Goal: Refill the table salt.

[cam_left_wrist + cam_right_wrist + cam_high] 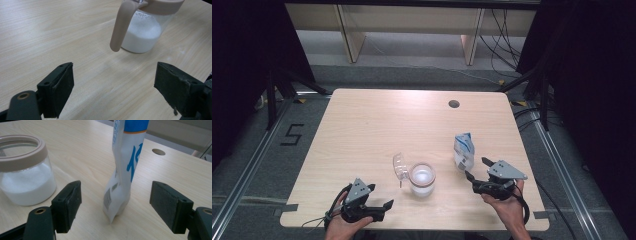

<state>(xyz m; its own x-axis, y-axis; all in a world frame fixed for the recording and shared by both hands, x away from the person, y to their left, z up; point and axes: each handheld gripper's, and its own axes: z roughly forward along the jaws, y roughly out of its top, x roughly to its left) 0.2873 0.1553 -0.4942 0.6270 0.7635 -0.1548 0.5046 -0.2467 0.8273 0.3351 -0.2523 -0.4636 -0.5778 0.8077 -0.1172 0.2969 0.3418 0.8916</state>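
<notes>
A clear jar (422, 179) with a beige rim holds white powder and stands near the table's front middle; its hinged clear lid (400, 166) hangs open to its left. A white and blue pouch (463, 150) stands upright to the jar's right. My right gripper (475, 169) is open just in front of the pouch, jaws pointing at it; in the right gripper view the pouch (123, 172) stands beyond the pads, untouched, with the jar (25, 170) at left. My left gripper (380, 197) is open at the front left, aimed toward the jar (143, 27), nothing between its jaws.
The wooden table (377, 125) has a round cable hole (454, 104) at the back right. Black curtains flank both sides, and wooden furniture legs stand on the floor beyond the far edge.
</notes>
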